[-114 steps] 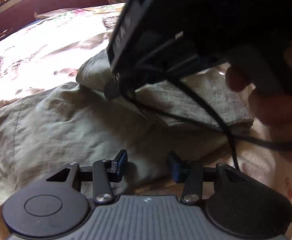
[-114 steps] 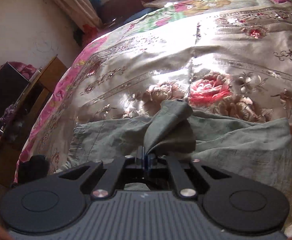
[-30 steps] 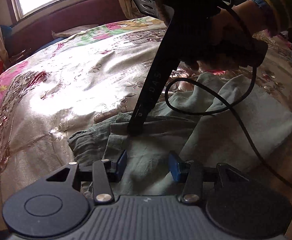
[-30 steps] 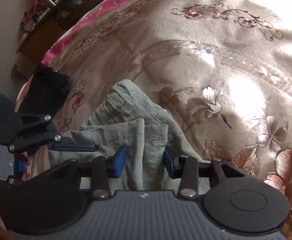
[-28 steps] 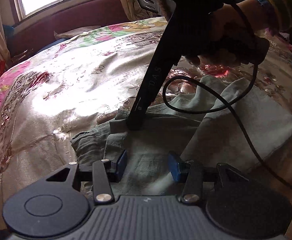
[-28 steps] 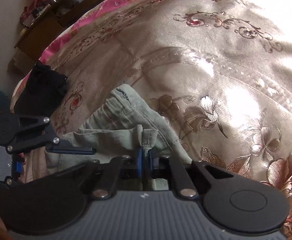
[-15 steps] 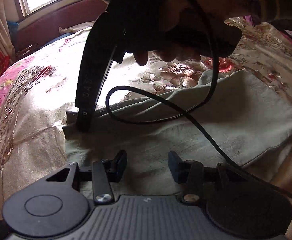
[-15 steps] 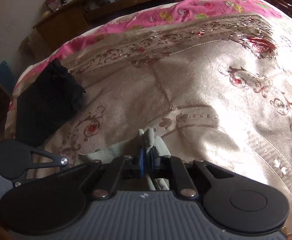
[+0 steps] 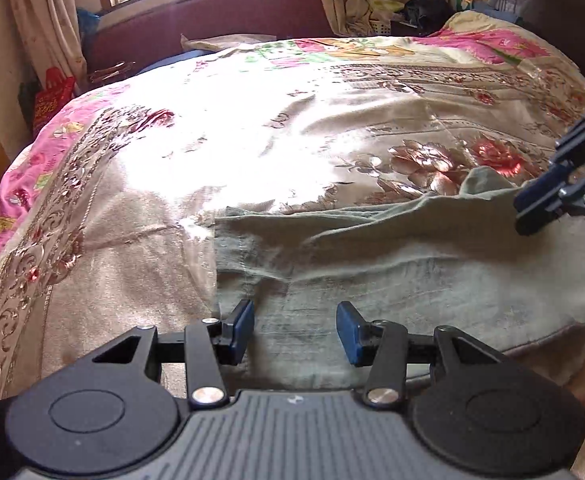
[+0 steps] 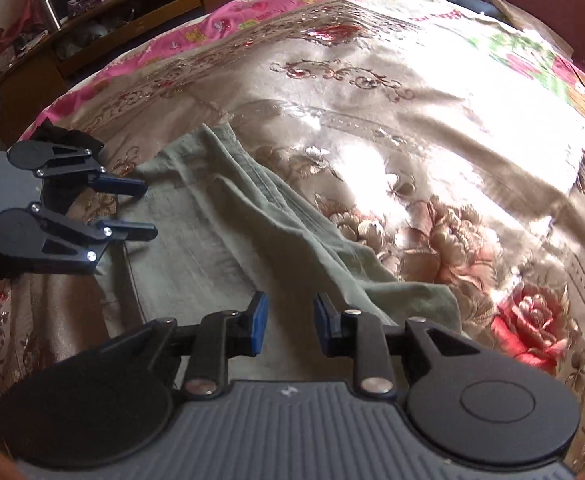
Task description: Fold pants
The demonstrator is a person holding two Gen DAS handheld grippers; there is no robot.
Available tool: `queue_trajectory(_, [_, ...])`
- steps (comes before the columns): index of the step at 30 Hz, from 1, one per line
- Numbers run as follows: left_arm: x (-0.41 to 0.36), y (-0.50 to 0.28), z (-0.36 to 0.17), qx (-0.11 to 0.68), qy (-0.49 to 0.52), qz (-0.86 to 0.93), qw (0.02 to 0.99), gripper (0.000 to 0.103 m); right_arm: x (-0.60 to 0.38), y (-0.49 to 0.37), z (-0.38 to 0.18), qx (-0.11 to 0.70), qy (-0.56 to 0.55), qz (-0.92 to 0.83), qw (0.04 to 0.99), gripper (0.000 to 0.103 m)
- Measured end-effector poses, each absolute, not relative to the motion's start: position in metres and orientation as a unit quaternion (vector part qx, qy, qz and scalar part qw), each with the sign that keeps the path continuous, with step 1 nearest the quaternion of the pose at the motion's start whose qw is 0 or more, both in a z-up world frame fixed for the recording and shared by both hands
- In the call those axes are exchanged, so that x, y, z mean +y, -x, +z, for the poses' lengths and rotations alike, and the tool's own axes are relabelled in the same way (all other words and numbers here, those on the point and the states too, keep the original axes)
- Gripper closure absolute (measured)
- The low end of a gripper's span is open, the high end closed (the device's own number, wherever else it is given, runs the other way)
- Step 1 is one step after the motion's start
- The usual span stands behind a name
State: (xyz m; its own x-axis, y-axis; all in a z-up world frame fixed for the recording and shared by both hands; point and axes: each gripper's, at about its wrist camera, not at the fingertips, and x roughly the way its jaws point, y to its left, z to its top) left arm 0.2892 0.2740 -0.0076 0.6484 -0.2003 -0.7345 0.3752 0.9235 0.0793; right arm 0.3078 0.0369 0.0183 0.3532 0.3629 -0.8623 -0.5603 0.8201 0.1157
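The grey-green pants (image 9: pixel 392 264) lie folded in a long flat band on the floral bedspread (image 9: pixel 252 128). My left gripper (image 9: pixel 294 330) is open and empty, just above the band's near-left corner. My right gripper (image 10: pixel 288 322) is open and empty over the other end of the pants (image 10: pixel 220 240). The right gripper also shows at the right edge of the left wrist view (image 9: pixel 532 216). The left gripper shows at the left of the right wrist view (image 10: pixel 148 210), open over the far corner.
The bed is wide, with a maroon headboard (image 9: pixel 212 28) under a window. A black garment (image 10: pixel 68 136) lies near the bed's edge. A wooden cabinet (image 10: pixel 92 20) stands beyond the bed. A red bag (image 9: pixel 52 96) sits by the wall.
My right gripper was shut on a pants edge, carried it across, and has now opened and let go. It has pulled back to the right. The pants now lie flatter.
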Motion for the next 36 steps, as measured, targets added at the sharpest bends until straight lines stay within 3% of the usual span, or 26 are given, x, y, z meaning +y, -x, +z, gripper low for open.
queue_trajectory(2, [0.275, -0.299, -0.016, 0.394, -0.125, -0.142, 0.900, 0.036, 0.028, -0.298, 0.008, 0.500, 0.101, 0.261, 0.819, 0.076])
queue_trajectory(7, [0.273, -0.292, -0.039, 0.438, -0.147, -0.141, 0.876, 0.035, -0.020, -0.277, -0.028, 0.575, 0.131, 0.141, 0.795, 0.076])
queue_trajectory(11, [0.272, -0.281, -0.027, 0.427, -0.156, -0.141, 0.879, 0.035, -0.085, -0.265, -0.019, 0.583, 0.018, 0.051, 0.811, 0.074])
queue_trajectory(15, [0.264, -0.288, -0.020, 0.419, -0.160, -0.137, 0.883, 0.035, -0.112, -0.260, -0.006, 0.547, -0.071, 0.016, 0.834, 0.055])
queue_trajectory(20, [0.253, -0.291, -0.028, 0.427, -0.167, -0.134, 0.879, 0.035, -0.092, -0.277, -0.029, 0.556, -0.090, 0.068, 0.824, 0.033])
queue_trajectory(22, [0.250, -0.290, -0.029, 0.430, -0.173, -0.133, 0.876, 0.034, -0.088, -0.280, -0.041, 0.562, -0.079, 0.055, 0.822, 0.042])
queue_trajectory(24, [0.250, -0.289, -0.029, 0.438, -0.167, -0.129, 0.874, 0.034, -0.101, -0.282, -0.040, 0.568, -0.130, 0.060, 0.811, 0.098])
queue_trajectory(36, [0.170, -0.258, 0.008, 0.347, -0.159, -0.198, 0.903, 0.034, -0.191, -0.247, 0.000, 0.569, -0.127, 0.005, 0.812, 0.099])
